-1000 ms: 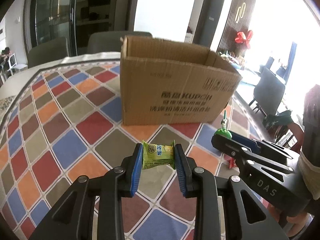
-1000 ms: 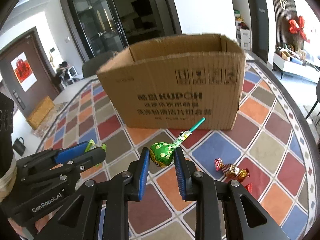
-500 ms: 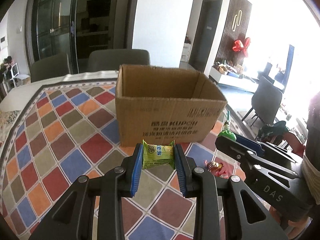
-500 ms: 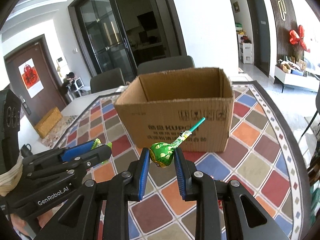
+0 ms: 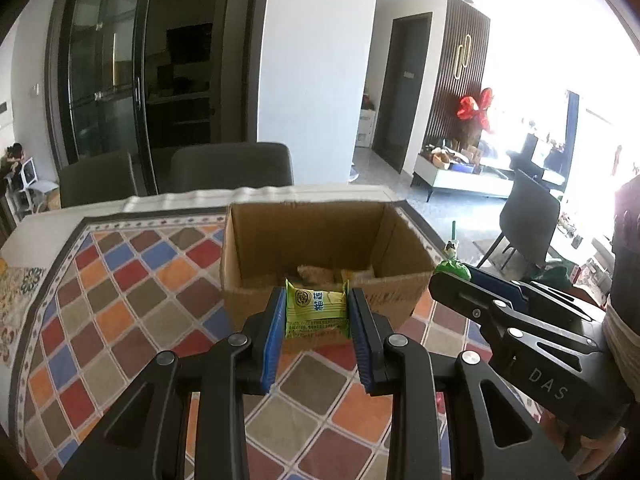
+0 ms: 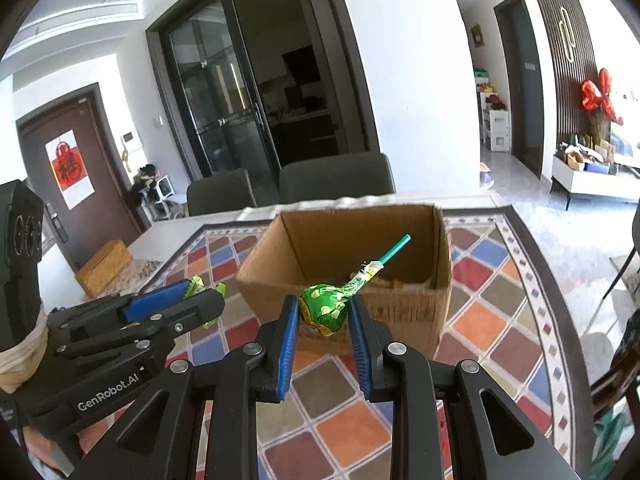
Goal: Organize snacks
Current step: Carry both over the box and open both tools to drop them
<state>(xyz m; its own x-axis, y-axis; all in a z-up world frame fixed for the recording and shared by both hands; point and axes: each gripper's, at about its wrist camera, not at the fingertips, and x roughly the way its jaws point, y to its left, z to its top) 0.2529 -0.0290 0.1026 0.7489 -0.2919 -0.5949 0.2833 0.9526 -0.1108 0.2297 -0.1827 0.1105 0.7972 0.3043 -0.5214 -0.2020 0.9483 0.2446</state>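
**Both jaws loaded above the open box**

The left gripper (image 5: 316,312) has its jaws pinching a green snack packet (image 5: 316,310) flat between the blue pads, and the right gripper (image 6: 324,312) has its jaws clamped on the green foil head of a lollipop (image 6: 322,310), teal stick angling up and away to the right. Straight ahead of both pairs of jaws sits the cardboard box (image 5: 256,276), flaps open, on the bench (image 5: 120,312) with its chequered cloth. The box's near wall stands directly beyond the jaws in each view. Inside, past the packet, a few wrappers lie on the floor of the box, possibly a tan one and a yellow one, though they're dim. The two grippers hang side by side, close but apart. Two grey chairs (image 6: 332,180) stand beyond the box at the bench's far edge.
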